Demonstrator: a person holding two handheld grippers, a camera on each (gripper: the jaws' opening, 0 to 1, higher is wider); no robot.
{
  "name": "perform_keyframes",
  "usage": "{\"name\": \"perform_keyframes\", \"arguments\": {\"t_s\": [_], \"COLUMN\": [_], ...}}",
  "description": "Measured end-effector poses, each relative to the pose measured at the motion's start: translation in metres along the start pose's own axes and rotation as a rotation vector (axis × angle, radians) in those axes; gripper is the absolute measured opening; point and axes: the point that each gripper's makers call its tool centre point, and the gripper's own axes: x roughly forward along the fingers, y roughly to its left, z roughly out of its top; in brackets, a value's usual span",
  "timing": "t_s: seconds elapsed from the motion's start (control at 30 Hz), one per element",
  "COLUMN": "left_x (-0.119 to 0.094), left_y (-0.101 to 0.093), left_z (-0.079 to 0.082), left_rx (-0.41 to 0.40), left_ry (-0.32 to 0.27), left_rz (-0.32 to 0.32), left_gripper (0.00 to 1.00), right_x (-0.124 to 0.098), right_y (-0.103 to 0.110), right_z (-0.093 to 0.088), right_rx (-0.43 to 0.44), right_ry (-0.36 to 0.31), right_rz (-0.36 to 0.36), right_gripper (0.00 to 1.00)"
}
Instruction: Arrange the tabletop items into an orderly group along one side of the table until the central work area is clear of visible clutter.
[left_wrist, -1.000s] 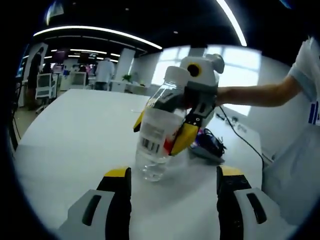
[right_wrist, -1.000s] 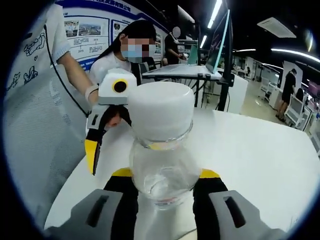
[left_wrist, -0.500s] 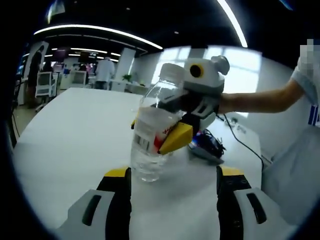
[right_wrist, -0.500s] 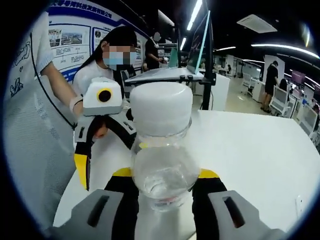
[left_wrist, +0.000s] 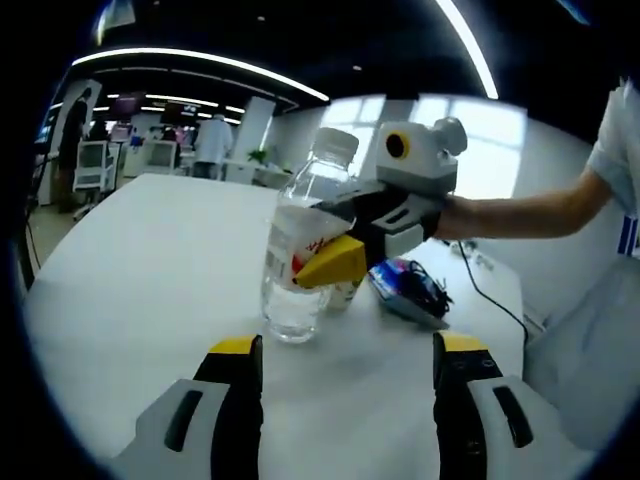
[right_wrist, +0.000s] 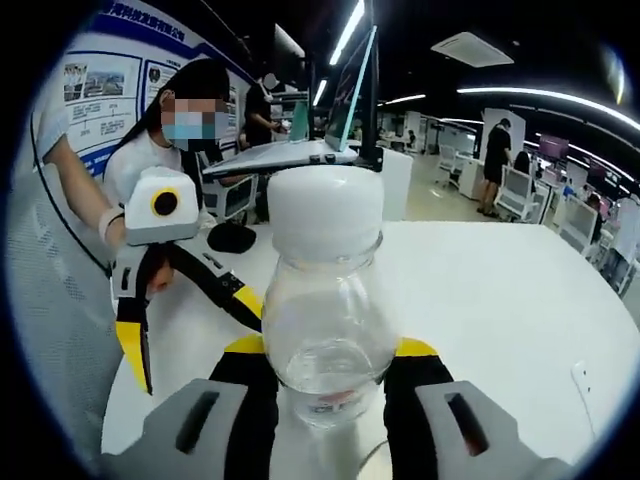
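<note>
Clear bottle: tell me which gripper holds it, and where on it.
The right gripper holds the clear bottle, jaws clamped on its labelled body. The left gripper is open.

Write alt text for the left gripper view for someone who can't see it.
The right gripper, held by a person's outstretched arm, is clamped on a clear plastic bottle with a white cap standing on a white table. The left gripper waits open below, and a dark device with a cable lies behind the bottle.
</note>
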Motion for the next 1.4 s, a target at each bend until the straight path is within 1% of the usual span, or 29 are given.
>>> {"name": "perform_keyframes", "arguments": {"t_s": [0.1, 0.13, 0.17, 0.2, 0.23, 0.27, 0.33, 0.4, 0.67, 0.93, 1.03, 1.3, 1.4], "left_x": [0.000, 0.001, 0.001, 0.001, 0.001, 0.001, 0.001, 0.001, 0.002, 0.003, 0.004, 0.005, 0.005], "left_y": [-0.001, -0.001, -0.001, -0.001, -0.001, -0.001, -0.001, -0.001, -0.001, -0.002, -0.002, -0.004, -0.004], "left_z": [0.000, 0.000, 0.000, 0.000, 0.000, 0.000, 0.001, 0.002, 0.001, 0.000, 0.000, -0.001, -0.001], "left_rx": [0.000, -0.002, -0.002, -0.002, -0.002, -0.002, -0.003, -0.004, -0.008, -0.005, -0.005, -0.005, -0.006], "left_ry": [-0.001, 0.000, 0.001, 0.001, 0.002, 0.002, 0.001, -0.001, 0.002, 0.005, 0.005, 0.009, 0.010], "left_rz": [-0.001, -0.001, -0.002, -0.002, -0.002, -0.003, -0.002, -0.001, -0.001, -0.006, -0.008, -0.012, -0.013], "left_gripper": [0.66, 0.66, 0.66, 0.66, 0.66, 0.66, 0.66, 0.66, 0.66, 0.65, 0.65, 0.65, 0.65], "right_x": [-0.002, -0.003, -0.003, -0.003, -0.003, -0.002, -0.002, -0.002, 0.000, -0.002, -0.003, -0.003, -0.005], "right_y": [-0.005, -0.009, -0.011, -0.016, -0.018, -0.018, -0.025, -0.026, -0.036, -0.039, -0.039, -0.038, -0.035], "right_z": [0.002, 0.004, 0.003, 0.003, 0.003, 0.002, 0.001, 0.002, 0.002, -0.004, -0.004, -0.005, -0.005], "right_rx": [0.010, 0.021, 0.029, 0.046, 0.046, 0.048, 0.060, 0.075, 0.074, 0.095, 0.107, 0.097, 0.097], "right_ry": [-0.014, -0.032, -0.032, -0.036, -0.040, -0.035, -0.045, -0.054, -0.054, -0.049, -0.053, -0.057, -0.067], "right_rz": [-0.030, -0.054, -0.055, -0.071, -0.079, -0.080, -0.095, -0.097, -0.120, -0.141, -0.137, -0.138, -0.149], "right_gripper": [0.37, 0.37, 0.37, 0.37, 0.37, 0.37, 0.37, 0.37, 0.37, 0.37, 0.37, 0.38, 0.38]}}
